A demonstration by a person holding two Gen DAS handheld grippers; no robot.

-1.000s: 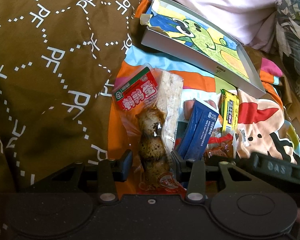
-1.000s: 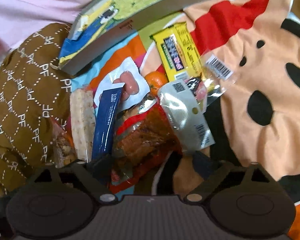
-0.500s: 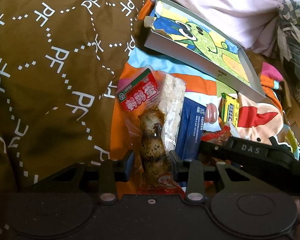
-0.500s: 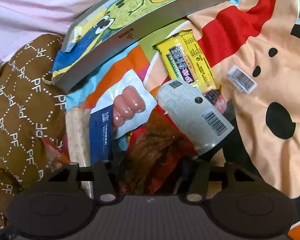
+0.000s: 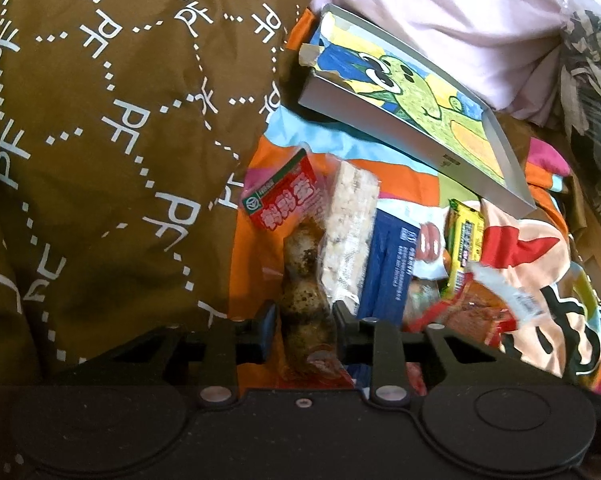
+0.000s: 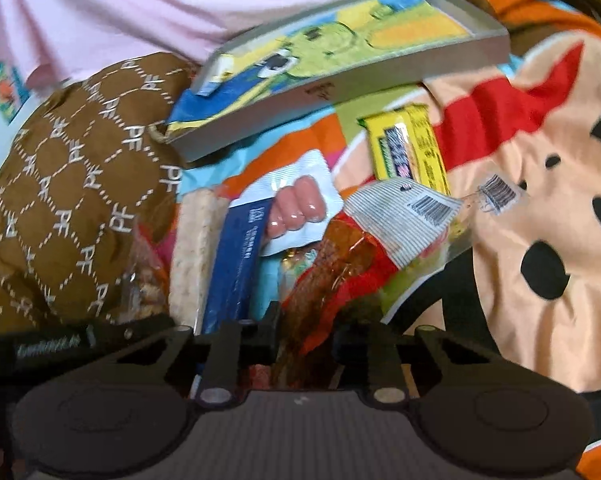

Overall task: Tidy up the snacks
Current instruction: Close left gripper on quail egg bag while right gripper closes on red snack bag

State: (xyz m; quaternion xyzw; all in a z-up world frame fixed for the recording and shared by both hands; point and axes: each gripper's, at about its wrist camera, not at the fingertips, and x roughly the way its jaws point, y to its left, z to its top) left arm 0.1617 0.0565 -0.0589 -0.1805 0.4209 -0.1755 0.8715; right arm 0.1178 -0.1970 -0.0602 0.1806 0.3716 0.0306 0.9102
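My left gripper [image 5: 303, 322] is shut on a clear packet of brown spotted eggs with a red label [image 5: 300, 264]. Beside it lie a rice cracker bar [image 5: 350, 236], a blue packet [image 5: 388, 264] and a yellow bar [image 5: 466, 236]. My right gripper [image 6: 304, 334] is shut on a red packet of dried meat with a silver barcode end [image 6: 340, 264], lifted off the pile. A sausage packet [image 6: 296, 208], the blue packet [image 6: 236, 264] and the yellow bar [image 6: 408, 148] lie beyond it. A grey box lid with a green cartoon lining [image 5: 412, 100] lies behind the pile.
A brown patterned quilt [image 5: 100, 140] rises on the left. Pink cloth [image 5: 440, 12] lies behind the box lid [image 6: 340, 52]. The snacks rest on a colourful cartoon sheet [image 6: 540, 220]. Dark patterned fabric [image 5: 592, 80] is at the far right.
My right gripper closed on the red meat packet and lifted it from the pile. My left gripper stayed shut on the egg packet and shifted a little.
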